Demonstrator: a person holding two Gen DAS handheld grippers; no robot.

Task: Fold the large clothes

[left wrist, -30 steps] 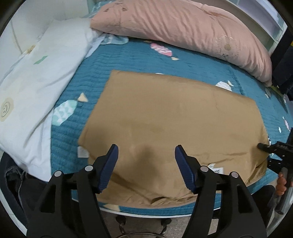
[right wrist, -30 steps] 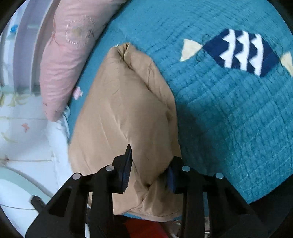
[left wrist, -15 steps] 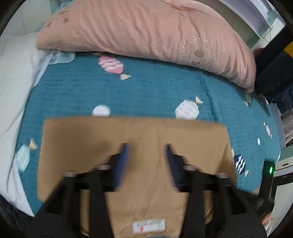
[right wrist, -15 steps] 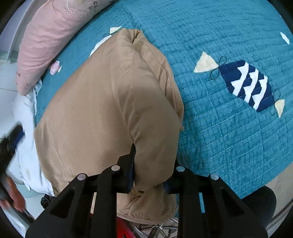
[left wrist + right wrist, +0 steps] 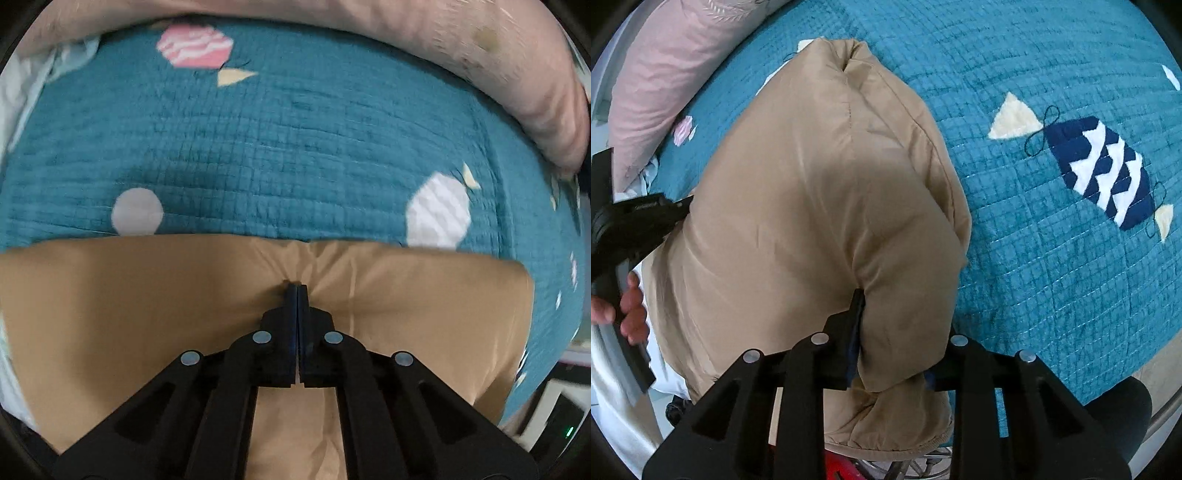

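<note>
While the left gripper point(image 5: 297, 291) pinches a small pucker of the tan garment point(image 5: 406, 306) near its far edge, jaws fully together, the right gripper point(image 5: 892, 332) clamps a thick roll at the near right corner, jaws easing apart. Garment lies on the teal quilt point(image 5: 295, 147). Risk, as I judge it: the thin pinch slips, or the roll drops loose. Count: one garment, two grippers, one pink pillow point(image 5: 683, 55).
</note>
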